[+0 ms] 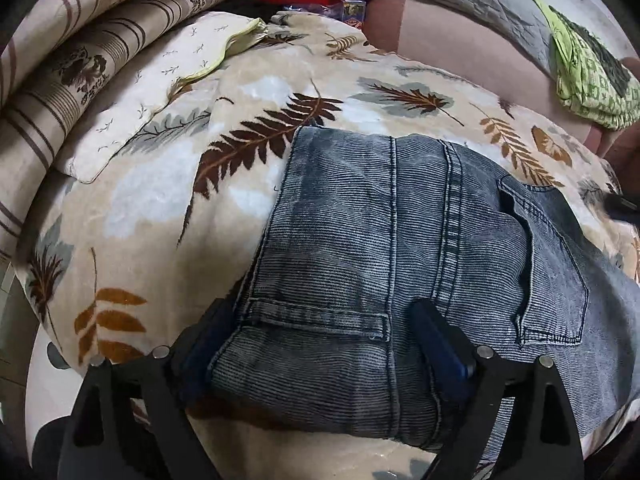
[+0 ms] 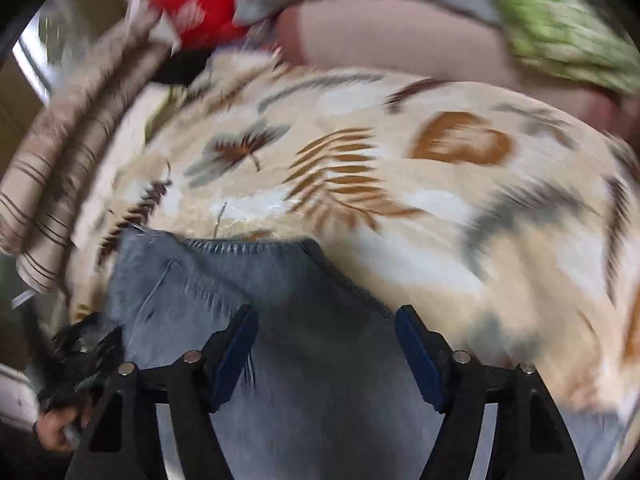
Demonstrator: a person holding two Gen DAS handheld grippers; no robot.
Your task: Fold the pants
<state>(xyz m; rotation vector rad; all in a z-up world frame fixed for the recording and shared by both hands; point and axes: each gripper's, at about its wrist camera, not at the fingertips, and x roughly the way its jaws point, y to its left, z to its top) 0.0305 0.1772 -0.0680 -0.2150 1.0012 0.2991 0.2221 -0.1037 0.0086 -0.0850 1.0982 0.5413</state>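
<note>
Dim, soft light; right view motion-blurred (fisheye edges dark).

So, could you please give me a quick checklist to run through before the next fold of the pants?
1. Left gripper open: ok, wide either side of the hem end.
2. Right gripper open: ok, nothing pinched.
3. Pants folded on the leaf-print blanket: ok, hem end lies over the pocket area.
4. Edges aligned: cannot tell, far side hidden.
5. Right wrist view steady: not ok, blurred.
6. Blanket beyond the pants free: ok.
</note>
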